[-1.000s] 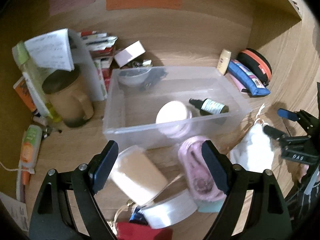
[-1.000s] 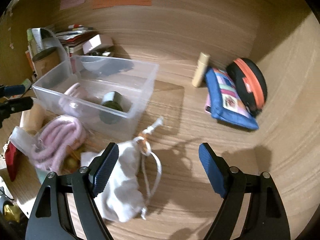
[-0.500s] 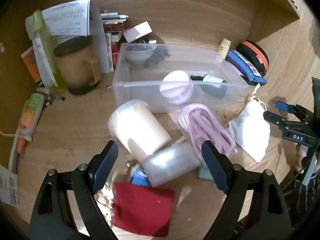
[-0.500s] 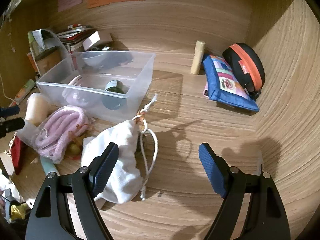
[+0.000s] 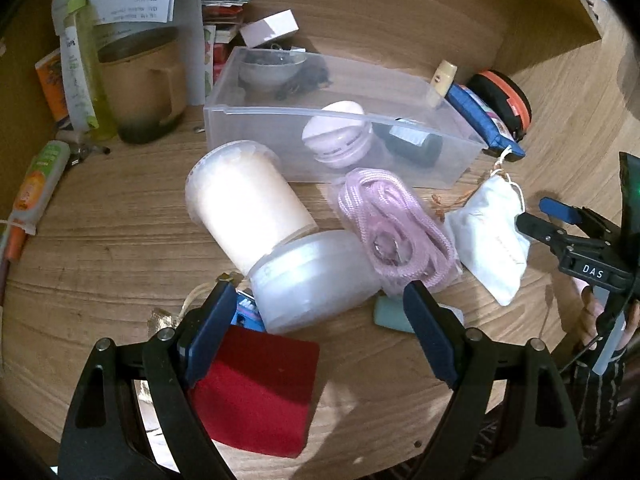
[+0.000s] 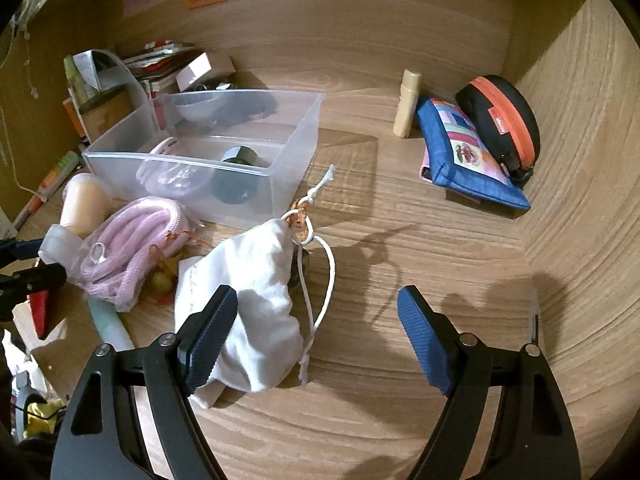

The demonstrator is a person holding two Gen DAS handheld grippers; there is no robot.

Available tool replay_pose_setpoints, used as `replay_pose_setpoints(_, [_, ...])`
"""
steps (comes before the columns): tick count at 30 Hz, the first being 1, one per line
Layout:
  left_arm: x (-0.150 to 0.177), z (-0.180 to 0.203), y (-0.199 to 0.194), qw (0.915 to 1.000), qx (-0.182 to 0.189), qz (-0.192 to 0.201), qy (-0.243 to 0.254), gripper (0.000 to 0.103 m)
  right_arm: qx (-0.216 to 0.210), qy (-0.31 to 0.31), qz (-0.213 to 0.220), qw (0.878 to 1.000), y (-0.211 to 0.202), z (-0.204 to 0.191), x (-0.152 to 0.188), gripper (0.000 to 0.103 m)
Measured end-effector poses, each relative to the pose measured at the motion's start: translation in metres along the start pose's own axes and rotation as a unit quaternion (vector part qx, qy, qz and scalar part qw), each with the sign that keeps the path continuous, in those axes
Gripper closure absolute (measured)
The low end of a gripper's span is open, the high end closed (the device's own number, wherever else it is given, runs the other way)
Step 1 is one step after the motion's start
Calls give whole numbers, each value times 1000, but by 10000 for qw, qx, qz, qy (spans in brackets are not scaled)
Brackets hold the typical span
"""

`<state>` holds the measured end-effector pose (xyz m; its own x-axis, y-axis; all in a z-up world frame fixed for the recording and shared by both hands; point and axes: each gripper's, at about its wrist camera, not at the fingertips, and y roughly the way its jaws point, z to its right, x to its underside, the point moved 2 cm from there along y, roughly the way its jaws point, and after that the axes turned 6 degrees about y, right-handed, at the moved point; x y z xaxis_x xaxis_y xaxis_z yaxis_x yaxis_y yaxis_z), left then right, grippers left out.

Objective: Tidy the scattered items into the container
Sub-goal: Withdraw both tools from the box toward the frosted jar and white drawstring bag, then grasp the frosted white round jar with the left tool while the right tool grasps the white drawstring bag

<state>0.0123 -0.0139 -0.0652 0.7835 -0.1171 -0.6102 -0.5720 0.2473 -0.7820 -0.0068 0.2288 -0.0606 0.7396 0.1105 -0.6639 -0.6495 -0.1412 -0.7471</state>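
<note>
A clear plastic bin (image 5: 256,136) (image 6: 296,160) stands on the wooden desk and holds a pale pink round case (image 5: 338,136), a dark bottle (image 5: 412,144) and a small bowl (image 5: 272,68). In front of it lie a cream jar (image 5: 244,204) with a frosted lid (image 5: 312,276), a bagged pink cord (image 5: 392,224) (image 6: 132,232), a white drawstring pouch (image 5: 492,236) (image 6: 248,296) and a red cloth (image 5: 256,392). My left gripper (image 5: 320,332) is open just above the lid and red cloth. My right gripper (image 6: 316,336) is open, its left finger over the pouch.
A tan mug (image 5: 140,84), tubes and papers crowd the left back corner. A beige stick (image 6: 406,108), a blue patchwork pouch (image 6: 468,156) and a black-orange case (image 6: 500,120) lie at the back right. Wooden walls close the back and right.
My left gripper has drawn back from the bin and sunk, so the jar, lid and red cloth now lie closer in front of it. The right gripper has barely moved.
</note>
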Motion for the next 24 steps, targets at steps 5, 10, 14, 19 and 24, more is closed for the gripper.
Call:
replay_pose_setpoints(5, [4,2,10,9999,-27,-128,41,17,-145,-66,-30,9999,-4,-10,4,23])
replay_pose_setpoints(10, [3,-3,19,9997,92,-198,-118,17,-391,-172,56,9991,-15,-24,8,23])
replay_pose_setpoints(14, [1,-4,23,9994,193,-201,-181,17,-532,-350,30,9980,-15,-37,10,23])
replay_pose_setpoints(19, [1,0,25,9997,187,-135,-78,17,-417,-610,-238,9970,6,-51,17,23])
replay_pose_setpoints(24, [4,-4,23,9999,43,-85,31,22,-218,-720,-416,9963,22,-52,22,23])
